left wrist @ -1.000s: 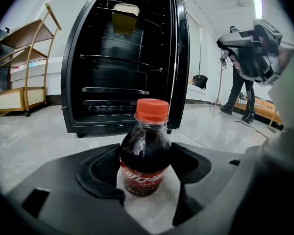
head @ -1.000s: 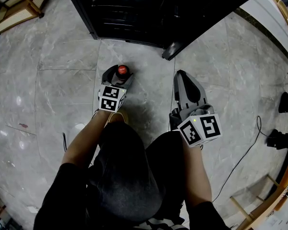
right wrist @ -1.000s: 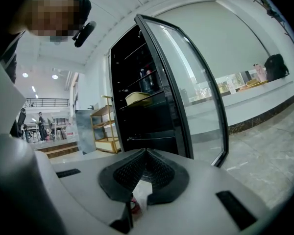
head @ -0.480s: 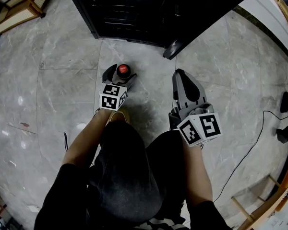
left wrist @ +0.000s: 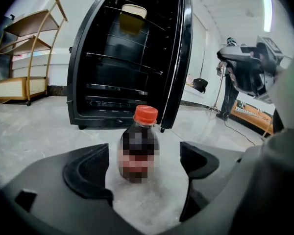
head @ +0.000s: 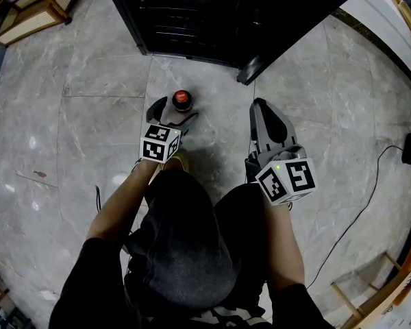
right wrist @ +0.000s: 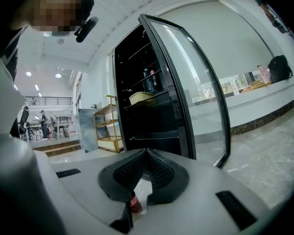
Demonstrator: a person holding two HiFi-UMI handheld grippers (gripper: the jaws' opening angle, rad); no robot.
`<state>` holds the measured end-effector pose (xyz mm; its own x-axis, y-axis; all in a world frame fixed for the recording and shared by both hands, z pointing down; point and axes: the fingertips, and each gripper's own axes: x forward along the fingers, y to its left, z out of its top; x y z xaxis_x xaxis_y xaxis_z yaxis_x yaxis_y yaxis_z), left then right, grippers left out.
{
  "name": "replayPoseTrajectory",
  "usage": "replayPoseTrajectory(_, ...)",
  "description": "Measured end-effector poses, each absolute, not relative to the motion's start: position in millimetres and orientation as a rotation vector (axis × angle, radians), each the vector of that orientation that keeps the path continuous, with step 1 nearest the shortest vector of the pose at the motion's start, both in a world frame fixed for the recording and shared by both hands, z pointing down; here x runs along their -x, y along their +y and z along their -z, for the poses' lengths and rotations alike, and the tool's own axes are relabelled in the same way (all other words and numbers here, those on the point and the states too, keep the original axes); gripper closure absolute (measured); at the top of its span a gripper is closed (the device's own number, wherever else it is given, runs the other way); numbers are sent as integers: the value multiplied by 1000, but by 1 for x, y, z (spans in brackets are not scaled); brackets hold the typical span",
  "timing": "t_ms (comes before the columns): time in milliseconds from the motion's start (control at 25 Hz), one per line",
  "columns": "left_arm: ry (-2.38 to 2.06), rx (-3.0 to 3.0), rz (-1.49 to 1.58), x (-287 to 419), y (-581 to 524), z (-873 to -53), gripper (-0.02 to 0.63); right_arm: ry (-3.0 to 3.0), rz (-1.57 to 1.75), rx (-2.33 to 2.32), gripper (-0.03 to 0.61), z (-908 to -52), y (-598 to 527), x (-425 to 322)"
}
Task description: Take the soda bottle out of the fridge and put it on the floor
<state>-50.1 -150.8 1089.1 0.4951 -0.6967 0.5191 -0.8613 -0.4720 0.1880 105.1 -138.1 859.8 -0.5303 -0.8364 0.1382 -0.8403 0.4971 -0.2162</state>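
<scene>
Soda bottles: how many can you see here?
1. The soda bottle stands upright on the floor before the open fridge, in front of the left gripper, whose jaws have just been opening and stand clear of it. More may hide inside the dark fridge.

Quick headcount: one soda bottle (left wrist: pixel 138 151) with one red cap (left wrist: pixel 145 114), one black fridge (left wrist: pixel 122 58) with its one door (left wrist: pixel 179 58) open, and one yellowish container (left wrist: pixel 131 17) up on a shelf inside. Two grippers total, the left gripper (head: pixel 172 111) and the right gripper (head: pixel 261 108). Each one carries a single marker cube, so that's two cubes, the left cube (head: pixel 159 142) and the right cube (head: pixel 288 180). Also one wooden shelf rack (head: pixel 34 5) off to the side, and two bare forearms, left forearm (head: pixel 120 204) and right forearm (head: pixel 281 245), on the one person (head: pixel 185 252).
</scene>
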Motion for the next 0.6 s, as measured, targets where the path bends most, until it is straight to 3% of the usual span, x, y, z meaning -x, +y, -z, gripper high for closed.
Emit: replayPoseTrajectory(600,-1269,-2319,-424,71,-116,-1018,173,-2681,-417,-1468,554,-878,-145,-102)
